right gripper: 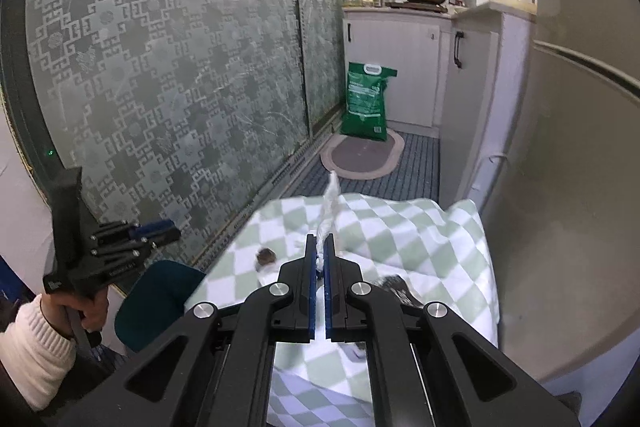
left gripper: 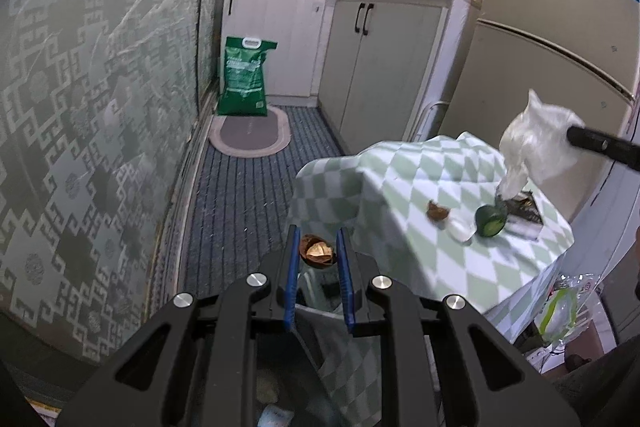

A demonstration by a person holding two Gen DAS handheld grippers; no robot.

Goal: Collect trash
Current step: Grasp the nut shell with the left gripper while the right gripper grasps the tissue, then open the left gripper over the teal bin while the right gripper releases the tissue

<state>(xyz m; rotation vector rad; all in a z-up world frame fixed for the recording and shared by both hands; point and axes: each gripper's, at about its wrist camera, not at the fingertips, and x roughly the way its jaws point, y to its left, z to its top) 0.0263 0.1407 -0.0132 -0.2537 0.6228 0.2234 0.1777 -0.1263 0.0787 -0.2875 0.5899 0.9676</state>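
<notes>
My left gripper is shut on a brown shell piece and hangs off the table's near-left corner, above a dark bin. In the right wrist view the left gripper hangs over the teal bin. My right gripper is shut on a crumpled clear plastic bag, lifted above the checked tablecloth. From the left, the bag hangs from the right gripper. On the cloth lie another brown shell, a white scrap, a green round piece and a dark packet.
A patterned glass door runs along the left. A green sack and an oval mat lie at the far end by white cabinets. A fridge stands right of the table. A hand in a white sleeve holds the left gripper.
</notes>
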